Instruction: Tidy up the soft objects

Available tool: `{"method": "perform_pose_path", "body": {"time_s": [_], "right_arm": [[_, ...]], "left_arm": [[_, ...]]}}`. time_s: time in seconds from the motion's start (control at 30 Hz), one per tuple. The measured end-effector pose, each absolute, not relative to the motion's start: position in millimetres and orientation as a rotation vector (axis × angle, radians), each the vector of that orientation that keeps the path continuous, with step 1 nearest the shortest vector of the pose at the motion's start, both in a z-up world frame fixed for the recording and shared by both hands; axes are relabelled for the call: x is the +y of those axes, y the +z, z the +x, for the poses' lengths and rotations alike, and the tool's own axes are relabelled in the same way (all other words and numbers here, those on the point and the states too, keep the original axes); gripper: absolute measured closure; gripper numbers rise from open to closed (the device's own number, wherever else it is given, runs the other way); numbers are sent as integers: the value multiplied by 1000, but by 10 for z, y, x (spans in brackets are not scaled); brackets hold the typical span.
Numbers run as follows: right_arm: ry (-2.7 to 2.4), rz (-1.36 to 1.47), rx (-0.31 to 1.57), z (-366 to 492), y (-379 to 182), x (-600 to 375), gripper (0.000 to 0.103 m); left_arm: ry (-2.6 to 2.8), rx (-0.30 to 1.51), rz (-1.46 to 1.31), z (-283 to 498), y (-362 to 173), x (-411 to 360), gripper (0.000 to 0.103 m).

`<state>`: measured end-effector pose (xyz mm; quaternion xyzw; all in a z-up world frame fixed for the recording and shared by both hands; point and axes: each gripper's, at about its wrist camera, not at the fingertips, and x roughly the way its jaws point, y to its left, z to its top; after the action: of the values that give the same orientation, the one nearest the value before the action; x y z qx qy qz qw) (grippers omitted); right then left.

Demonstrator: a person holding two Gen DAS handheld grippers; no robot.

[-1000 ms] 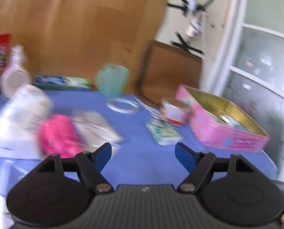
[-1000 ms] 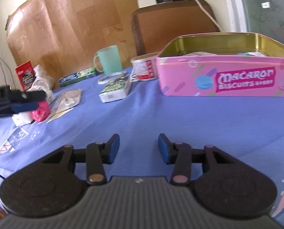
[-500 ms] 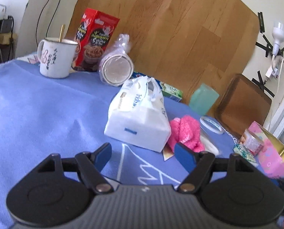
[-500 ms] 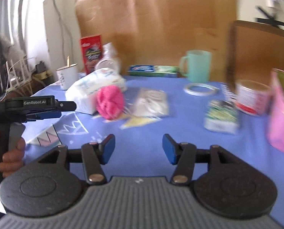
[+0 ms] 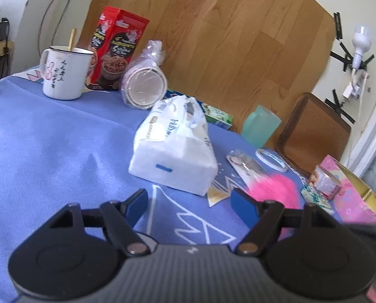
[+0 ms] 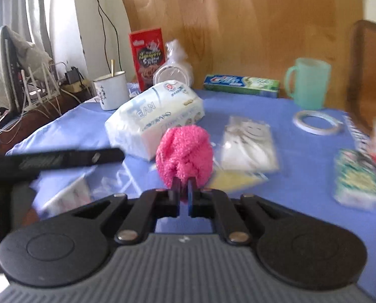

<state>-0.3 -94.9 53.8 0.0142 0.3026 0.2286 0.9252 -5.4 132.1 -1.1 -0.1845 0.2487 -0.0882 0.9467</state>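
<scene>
A fluffy pink sock ball [image 6: 183,154] is pinched at its near edge by my right gripper [image 6: 184,189], whose jaws are shut on it. It shows blurred in the left wrist view [image 5: 276,189], to the right of my left gripper [image 5: 189,202], which is open and empty over the blue cloth. A white pack of tissues [image 5: 175,151] lies just beyond the left gripper; in the right wrist view [image 6: 155,116] it sits left of and behind the sock ball.
A pink biscuit tin [image 5: 357,197] stands open at the far right. A white enamel mug [image 5: 64,73], red box [image 5: 117,48], wrapped cups [image 5: 145,85], toothpaste box [image 6: 241,84], green cup [image 6: 309,83], tape ring [image 6: 316,122], clear packet [image 6: 248,144] and green packet [image 6: 357,176] crowd the table.
My right gripper has closed on the pink sock ball, which has moved right, away from the tissue pack. My left gripper has stayed open and shifted slightly.
</scene>
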Motion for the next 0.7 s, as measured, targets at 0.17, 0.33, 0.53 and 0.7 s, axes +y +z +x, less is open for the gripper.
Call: {"method": "perform_pose_path", "body": {"time_s": [0.17,0.33,0.53,0.7], "right_arm": [[365,62,610,-613,481,-1323,88],[334,82,625,-644,365,-1319,59],[331,69,616,-414,306,-1282,62],[279,83,583,-380,379,-1482,72]], "left_arm": [[-325,543,-376,-87,64,1071,29],[-524,606,-352,-60,158,510,29],[-586,743,-267,110,57,-45,63],[-639,764,-199,256,160,-479,65]]}}
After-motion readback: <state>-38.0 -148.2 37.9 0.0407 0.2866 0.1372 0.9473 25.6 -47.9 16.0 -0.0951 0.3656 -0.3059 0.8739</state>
